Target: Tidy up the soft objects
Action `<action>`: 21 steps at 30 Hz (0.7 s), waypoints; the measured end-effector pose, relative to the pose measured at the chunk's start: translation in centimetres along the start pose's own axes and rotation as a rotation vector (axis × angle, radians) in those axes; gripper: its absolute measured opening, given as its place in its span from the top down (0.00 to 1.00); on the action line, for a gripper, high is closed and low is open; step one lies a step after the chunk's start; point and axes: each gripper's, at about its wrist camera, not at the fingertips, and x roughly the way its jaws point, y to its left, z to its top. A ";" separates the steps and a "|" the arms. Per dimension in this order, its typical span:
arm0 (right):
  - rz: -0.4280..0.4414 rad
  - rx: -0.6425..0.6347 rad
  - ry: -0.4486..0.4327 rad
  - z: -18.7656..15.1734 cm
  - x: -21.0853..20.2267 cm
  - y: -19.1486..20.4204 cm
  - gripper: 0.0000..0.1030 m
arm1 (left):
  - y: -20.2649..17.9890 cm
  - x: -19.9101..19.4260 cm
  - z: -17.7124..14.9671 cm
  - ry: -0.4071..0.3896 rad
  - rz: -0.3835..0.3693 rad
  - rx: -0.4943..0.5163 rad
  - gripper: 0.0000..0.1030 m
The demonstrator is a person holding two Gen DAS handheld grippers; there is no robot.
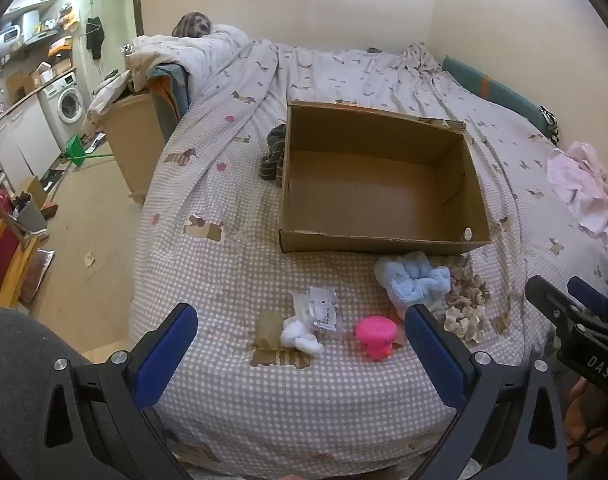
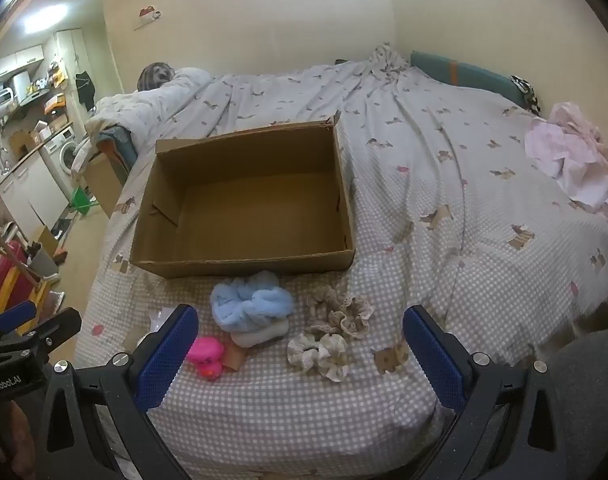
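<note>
Cardboard box — brown, open-topped, empty, flat on the checked bedspread. Light-blue fluffy scrunchie just before its near wall. Two beige frilled scrunchies beside it, touching each other. Pink soft toy — small, upright. White knotted cloth piece, possibly a sock, against a clear plastic packet. Dark striped fabric bunched at the box's side.

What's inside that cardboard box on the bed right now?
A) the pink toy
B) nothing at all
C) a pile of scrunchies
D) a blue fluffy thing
B: the cardboard box shows only its bare brown floor, while the soft things lie on the bed in front of it.
</note>
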 end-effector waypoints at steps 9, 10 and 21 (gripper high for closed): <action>0.002 -0.007 -0.002 0.0 0.0 0.0 0.00 | 0.0 0.3 -0.4 -0.009 0.009 -0.004 0.00; 0.001 -0.004 -0.004 -0.2 -0.3 -0.2 0.00 | -0.2 0.4 -0.6 -0.009 0.013 0.000 0.00; 0.003 0.001 0.000 0.0 0.0 0.0 0.00 | -0.1 0.3 -0.3 0.000 0.012 0.000 0.00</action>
